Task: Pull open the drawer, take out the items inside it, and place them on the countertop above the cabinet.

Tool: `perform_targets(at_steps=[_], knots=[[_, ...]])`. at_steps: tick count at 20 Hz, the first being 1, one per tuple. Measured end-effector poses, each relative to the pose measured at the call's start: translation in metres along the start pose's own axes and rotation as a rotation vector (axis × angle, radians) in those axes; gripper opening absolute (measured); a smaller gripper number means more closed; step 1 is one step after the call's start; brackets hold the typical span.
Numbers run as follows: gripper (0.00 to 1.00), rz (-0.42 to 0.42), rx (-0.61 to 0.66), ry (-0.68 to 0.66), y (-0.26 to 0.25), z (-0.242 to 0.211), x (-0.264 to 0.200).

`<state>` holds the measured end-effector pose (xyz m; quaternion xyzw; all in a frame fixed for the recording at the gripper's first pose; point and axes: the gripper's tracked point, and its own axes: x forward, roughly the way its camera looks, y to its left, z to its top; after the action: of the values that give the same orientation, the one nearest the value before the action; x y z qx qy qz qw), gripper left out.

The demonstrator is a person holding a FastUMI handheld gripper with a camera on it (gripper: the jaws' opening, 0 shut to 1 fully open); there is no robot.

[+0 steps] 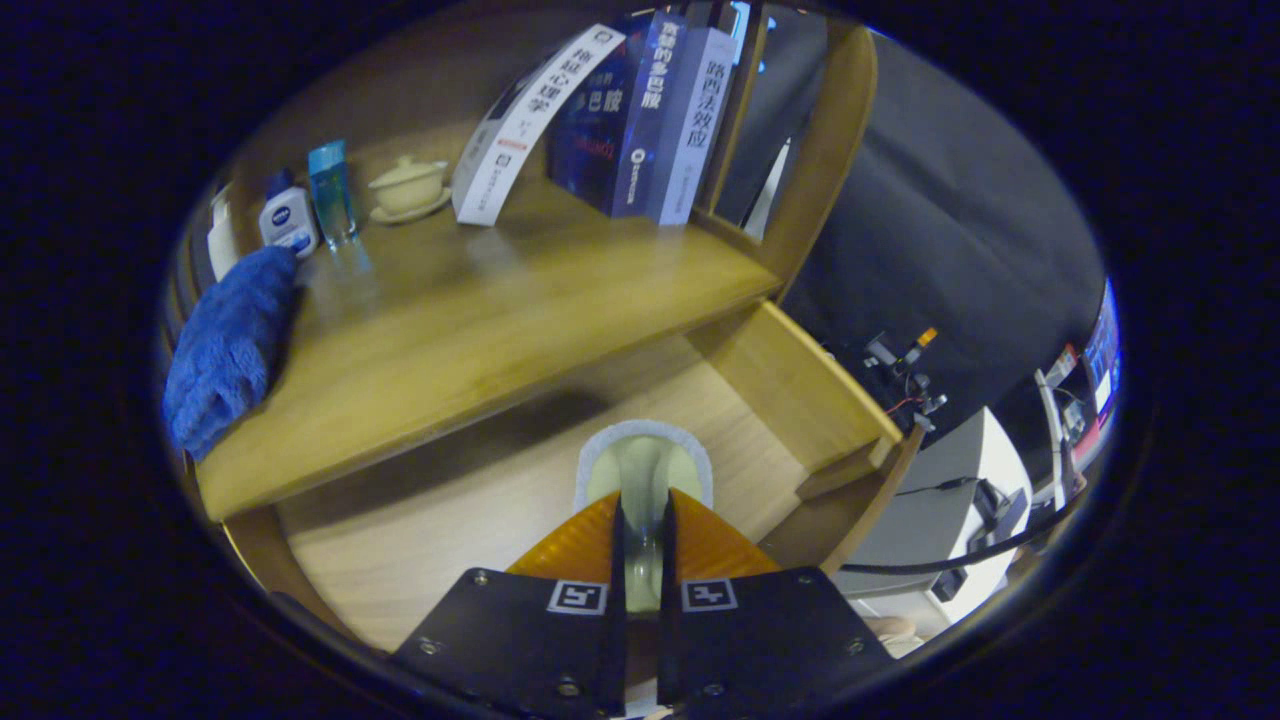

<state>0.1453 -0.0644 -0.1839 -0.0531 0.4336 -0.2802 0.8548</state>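
pale cup clamped by its thin wall between the gripper fingers, pressed close together, above the open drawer. judged step: carry the cup up onto the countertop just beyond the drawer. lift clear of the edge first, set it down upright, short of the blue towel and the books beyond.

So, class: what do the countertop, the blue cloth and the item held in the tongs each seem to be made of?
Countertop: wood or wood veneer, judging by the grain, with a slight sheen from the soft reflections.
Blue cloth: plush fabric, fuzzy and matte.
Item between the fingers of the tongs, a pale cup-like piece over the open drawer: possibly glazed ceramic or plastic; smooth, glossy.
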Motion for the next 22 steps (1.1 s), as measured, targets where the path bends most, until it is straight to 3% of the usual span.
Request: perform_targets(at_steps=[3,5,10,14,17,22], knots=[[0.13,-0.024,-0.02,-0.067,-0.009,0.027,-0.022],[0.12,0.003,-0.027,-0.128,-0.003,0.049,-0.036],[0.12,0.213,-0.082,-0.257,0.053,0.101,-0.057],[0.13,0.336,-0.135,-0.311,0.094,0.126,-0.06],[0.13,0.407,-0.175,-0.328,0.121,0.13,-0.05],[0.15,0.454,-0.212,-0.325,0.141,0.13,-0.035]])
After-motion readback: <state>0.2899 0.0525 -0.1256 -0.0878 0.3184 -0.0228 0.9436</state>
